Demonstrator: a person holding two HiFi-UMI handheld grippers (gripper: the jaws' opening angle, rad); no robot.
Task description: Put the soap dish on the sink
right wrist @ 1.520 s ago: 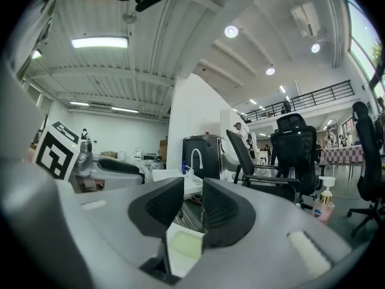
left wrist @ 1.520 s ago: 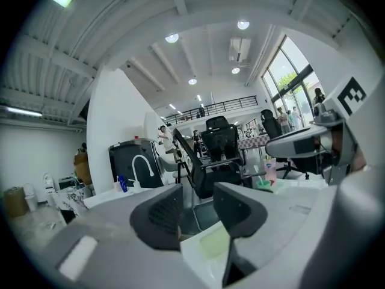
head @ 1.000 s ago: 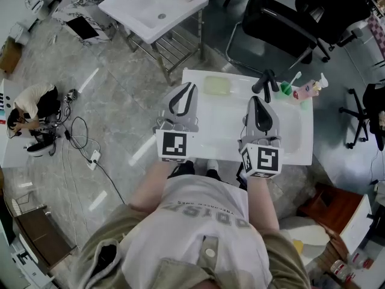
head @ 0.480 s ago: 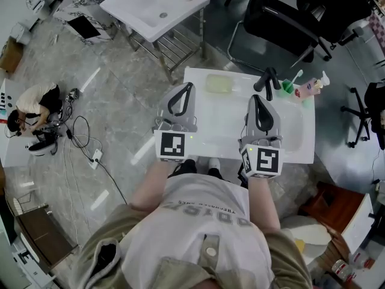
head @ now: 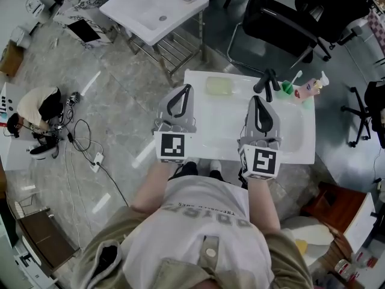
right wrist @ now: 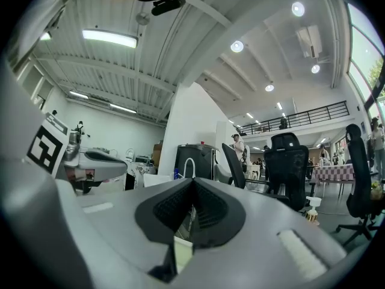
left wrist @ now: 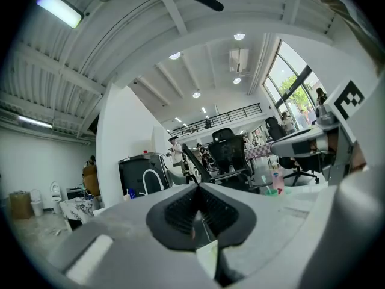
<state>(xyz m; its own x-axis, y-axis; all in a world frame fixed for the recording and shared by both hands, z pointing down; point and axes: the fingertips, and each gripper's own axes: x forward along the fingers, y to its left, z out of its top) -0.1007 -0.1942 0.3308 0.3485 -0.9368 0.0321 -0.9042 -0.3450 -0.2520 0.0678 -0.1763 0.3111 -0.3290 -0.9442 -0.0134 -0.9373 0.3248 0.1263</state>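
At the upper left of the white sink (head: pixel 302 155), just above the middle of the head view, the pale green soap dish (head: pixel 219 86) lay flat on the ledge, touched by neither tool. To its right along the same ledge stood a black faucet (head: pixel 266 82). Further right were a green cup (head: pixel 287 90) holding a toothbrush (head: pixel 295 78), and then a pump bottle (head: pixel 312 89) at the sink's upper right corner.

The left hand-held gripper (head: pixel 187 89) hung over the sink's left edge, below and left of the dish, near it but apart. Its own view showed the dark pads (left wrist: pixel 179 212) pressed together with nothing between them. The right hand-held gripper (head: pixel 255 100) sat over the basin just below the faucet, its pads (right wrist: pixel 174 208) likewise closed on nothing. Both pointed toward the top of the frame, each with a marker cube at the end nearest the person.

Beyond, at the upper left, stood a second white sink (head: pixel 129 11) on a metal frame. A black office chair (head: pixel 283 17) filled the upper right. At the left edge a person (head: pixel 37 108) crouched on the marble floor (head: pixel 114 89) beside loose cables (head: pixel 78 138).
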